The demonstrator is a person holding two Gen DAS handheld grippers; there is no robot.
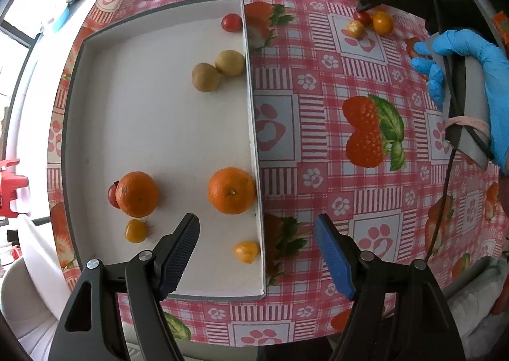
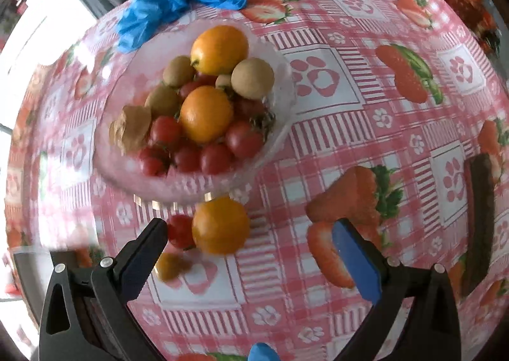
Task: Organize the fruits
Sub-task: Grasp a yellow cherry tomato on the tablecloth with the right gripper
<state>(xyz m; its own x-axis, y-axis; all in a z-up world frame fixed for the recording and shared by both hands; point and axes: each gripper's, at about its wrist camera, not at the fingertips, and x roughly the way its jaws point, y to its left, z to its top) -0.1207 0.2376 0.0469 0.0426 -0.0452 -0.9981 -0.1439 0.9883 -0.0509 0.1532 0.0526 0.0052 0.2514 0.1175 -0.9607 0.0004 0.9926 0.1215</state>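
Three loose fruits are lying on the counter [image 2: 366,125] just ahead of the right claw [image 2: 251,249], its jaws gaping empty, with the yellow-orange tomato [image 2: 220,224] sitting nearest between them, while the left claw [image 1: 257,252] is hovering open over the white tray [image 1: 159,125].

Fruits heaped in clear bowl [image 2: 280,81], others scattered in white tray [image 1: 159,138]
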